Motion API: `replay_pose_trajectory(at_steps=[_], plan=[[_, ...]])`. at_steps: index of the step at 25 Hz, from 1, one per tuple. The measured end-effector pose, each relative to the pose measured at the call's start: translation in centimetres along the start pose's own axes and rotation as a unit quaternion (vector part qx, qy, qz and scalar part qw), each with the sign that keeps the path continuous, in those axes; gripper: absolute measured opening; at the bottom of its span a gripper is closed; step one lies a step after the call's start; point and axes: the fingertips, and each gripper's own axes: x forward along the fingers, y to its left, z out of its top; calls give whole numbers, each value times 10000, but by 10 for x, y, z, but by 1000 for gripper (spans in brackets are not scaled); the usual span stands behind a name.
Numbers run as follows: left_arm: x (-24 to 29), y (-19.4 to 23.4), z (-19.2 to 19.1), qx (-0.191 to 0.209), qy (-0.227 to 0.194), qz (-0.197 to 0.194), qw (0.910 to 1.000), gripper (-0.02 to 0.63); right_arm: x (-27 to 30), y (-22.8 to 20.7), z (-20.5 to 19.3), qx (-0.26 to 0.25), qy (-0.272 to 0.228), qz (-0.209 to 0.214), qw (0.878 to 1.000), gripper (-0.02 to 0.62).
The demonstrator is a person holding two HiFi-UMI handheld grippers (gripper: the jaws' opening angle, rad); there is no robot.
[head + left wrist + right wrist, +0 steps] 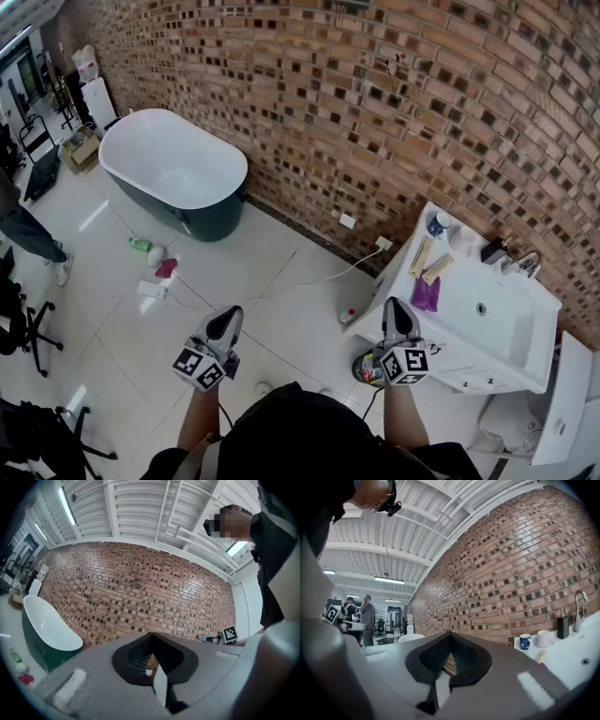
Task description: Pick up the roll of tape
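Two grippers, one floor item

The left gripper [228,315] had its jaws pressed together, empty; the right gripper [397,306] likewise. A dark round item [364,367], possibly the roll of tape, lay on the floor [281,272] just below-left of the right gripper

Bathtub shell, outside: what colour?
The bathtub is dark green outside and white inside. The head view shows it best.

Bathtub [173,173] left, against brick wall [394,103] — sink counter [514,354] right, mug [437,224] on its back corner.
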Motion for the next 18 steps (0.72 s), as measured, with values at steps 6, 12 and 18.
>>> replay_pose_trajectory(at_steps=[6,12,18], plan=[[10,-5,-2,71,-43,-13,10000,2,-15,-24,-3,26,-14,-192,9998,5],[35,-22,-6,119,-210,-109,9996,2,-31,-43,3,-38,-44,-274,9996,5],[59,-51,-1,14,-171,-253,9995,2,-53,-65,-1,52,-67,-429,9990,5]])
